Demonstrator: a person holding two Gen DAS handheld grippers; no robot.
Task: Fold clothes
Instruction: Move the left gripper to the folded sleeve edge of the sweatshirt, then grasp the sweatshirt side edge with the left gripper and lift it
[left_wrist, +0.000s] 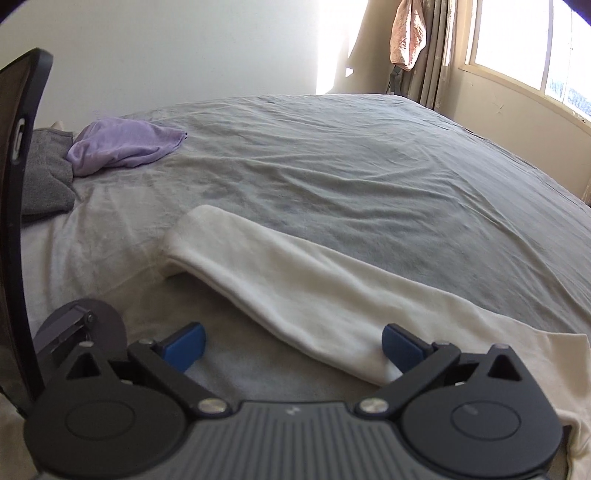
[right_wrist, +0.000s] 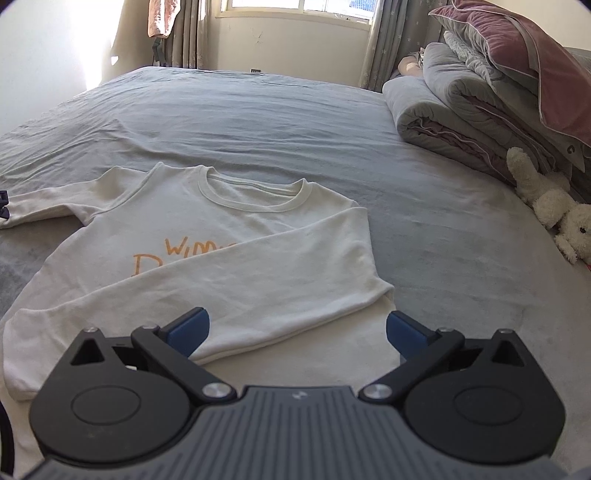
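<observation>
Soft, light and limp, by the look of it: a cream long-sleeved sweatshirt (right_wrist: 236, 236) lying face up, spread flat on the grey bed sheet (right_wrist: 258, 122). Likely to drape and sag when lifted, so best pinched at an edge or cuff, through a doubled layer, not in the middle of a panel.

Far left in the left wrist view: a lilac garment (left_wrist: 125, 147) bunched beside a dark grey one (left_wrist: 48, 177), well apart from the work. Nearer, the shirt's outstretched sleeve (left_wrist: 280, 273) running diagonally across the sheet, flat and slightly thick, its cuff end rounded. Left gripper (left_wrist: 293, 345) with fingers spread wide, nothing pinched; the sleeve's near end passing just beside the right-hand blue pad (left_wrist: 400, 349). Cuff or sleeve hem a sensible hold here.

In the right wrist view: ribbed round neckline (right_wrist: 255, 192), orange lettering (right_wrist: 177, 254) partly covered by the other sleeve (right_wrist: 229, 295), already folded across the chest. Right gripper (right_wrist: 297, 332) also wide open and empty, hovering over that folded sleeve and the side seam.

Further right: rolled grey quilts (right_wrist: 454, 110), a dusty-pink pillow (right_wrist: 517, 48), a white plush toy (right_wrist: 546, 206) at the bed's edge.
</observation>
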